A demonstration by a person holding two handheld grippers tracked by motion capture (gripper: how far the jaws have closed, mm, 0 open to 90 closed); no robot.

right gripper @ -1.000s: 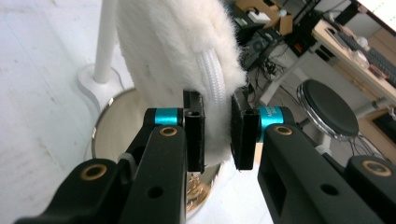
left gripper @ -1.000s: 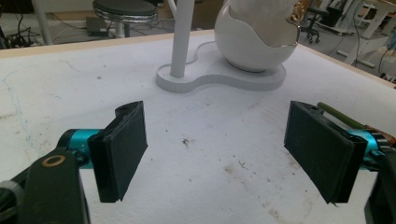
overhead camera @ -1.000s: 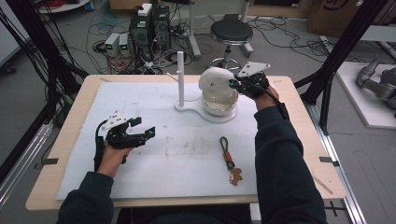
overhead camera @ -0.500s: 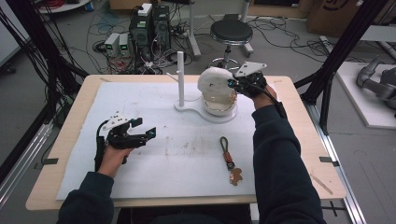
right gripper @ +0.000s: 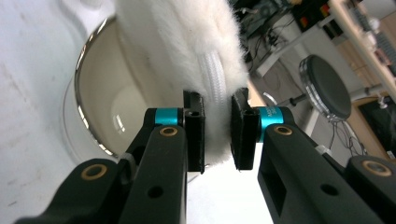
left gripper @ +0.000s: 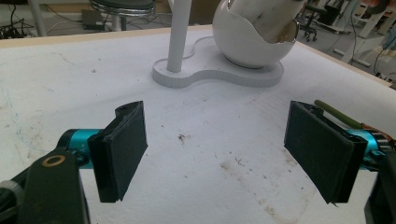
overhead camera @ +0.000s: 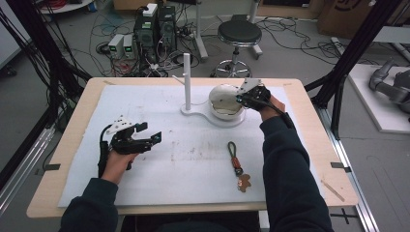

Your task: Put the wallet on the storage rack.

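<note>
Right tool (right gripper: pixel 217 135) pinched on the fluffy white fur pad with corded rim (right gripper: pixel 187 51), over the glossy white egg-shaped bowl (overhead camera: pixel 225 104); soft, light, squashy, so grip the firmer rim. Left tool (left gripper: pixel 224 154) gapes wide above the tabletop (overhead camera: pixel 193 164)

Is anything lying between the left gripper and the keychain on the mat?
Nothing visible. The left gripper is open over bare white mat, and the keychain lies off to its right with only mat between.
</note>
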